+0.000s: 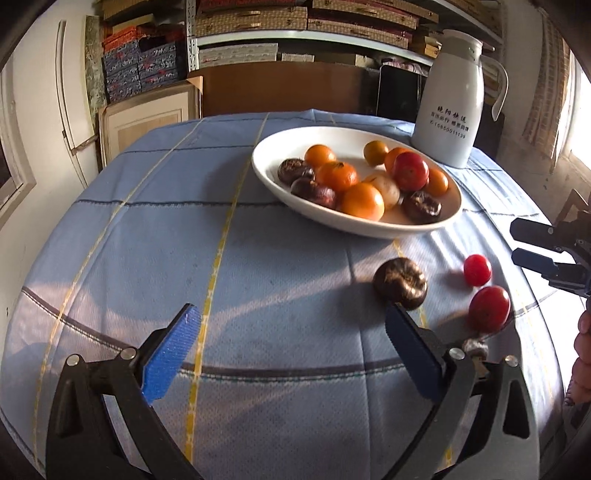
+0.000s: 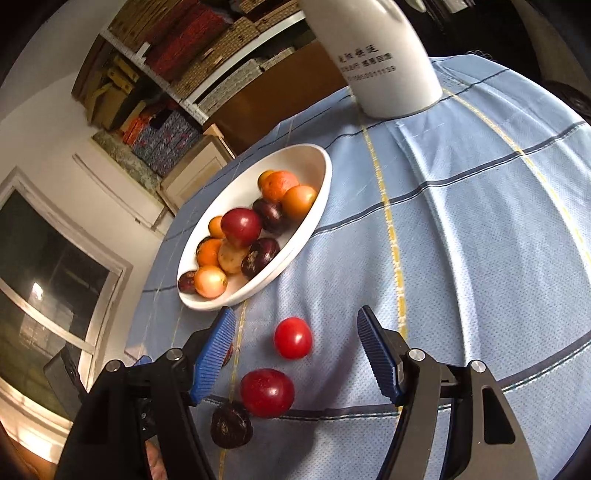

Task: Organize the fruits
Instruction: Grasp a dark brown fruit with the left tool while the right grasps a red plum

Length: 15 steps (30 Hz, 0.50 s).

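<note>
A white oval bowl (image 1: 332,138) (image 2: 236,184) holds several orange, red and dark brown fruits. Loose on the blue cloth lie a dark brown fruit (image 1: 399,282) (image 2: 232,424), a small red tomato (image 1: 477,270) (image 2: 293,338) and a larger red fruit (image 1: 489,308) (image 2: 267,392). My left gripper (image 1: 293,314) stands wide open and empty, its right fingertip just short of the dark brown fruit. My right gripper (image 2: 295,317) (image 1: 517,240) is open, and the small red tomato lies between its fingers untouched.
A tall white jug (image 1: 450,110) (image 2: 388,55) stands behind the bowl on the checked tablecloth (image 1: 147,229). Shelves of boxes (image 1: 258,22) fill the back wall. The cloth drops away at the table's round edge on the left.
</note>
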Tool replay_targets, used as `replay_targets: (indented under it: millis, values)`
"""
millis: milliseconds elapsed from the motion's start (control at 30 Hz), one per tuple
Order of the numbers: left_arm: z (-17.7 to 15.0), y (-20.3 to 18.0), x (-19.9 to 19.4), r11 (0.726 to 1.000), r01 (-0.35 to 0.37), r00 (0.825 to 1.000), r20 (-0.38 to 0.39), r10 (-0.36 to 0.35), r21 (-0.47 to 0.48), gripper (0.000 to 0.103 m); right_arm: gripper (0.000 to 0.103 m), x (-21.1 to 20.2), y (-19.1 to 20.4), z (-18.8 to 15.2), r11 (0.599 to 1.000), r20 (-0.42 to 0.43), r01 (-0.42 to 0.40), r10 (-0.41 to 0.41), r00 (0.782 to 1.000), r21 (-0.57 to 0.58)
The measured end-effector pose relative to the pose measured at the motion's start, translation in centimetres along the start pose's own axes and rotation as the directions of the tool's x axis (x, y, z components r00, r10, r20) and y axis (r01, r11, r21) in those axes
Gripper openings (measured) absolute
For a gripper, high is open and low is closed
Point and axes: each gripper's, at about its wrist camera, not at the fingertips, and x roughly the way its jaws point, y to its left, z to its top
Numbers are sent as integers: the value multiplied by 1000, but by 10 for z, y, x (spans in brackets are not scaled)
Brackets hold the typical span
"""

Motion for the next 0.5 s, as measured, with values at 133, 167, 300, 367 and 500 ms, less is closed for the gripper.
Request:
replay_targets:
  millis: [133, 167, 300, 367, 500]
  values:
    - [-1, -3, 2, 1000, -3, 1000, -9, 3, 13, 98, 66, 3, 5, -3, 999, -19, 13, -14, 1000, -40]
    - [-1, -4, 2, 1000, -4, 1000, -12, 4, 18, 98, 64, 5, 7, -5, 999, -29, 17, -19, 999, -50]
    - [-2, -9, 2, 999, -9, 1000, -12, 9, 42, 98, 56, 11, 10, -8, 997, -57, 26, -30, 998, -69]
    - [-2, -11, 3, 999, -10, 1000, -13, 11, 49, 98, 55, 13, 12, -10, 997, -62, 29, -34, 998, -73]
    - [-2, -15, 5, 998, -14, 1000, -20, 15, 64, 98, 48, 15, 12, -12, 997, -68, 35, -40, 997, -76]
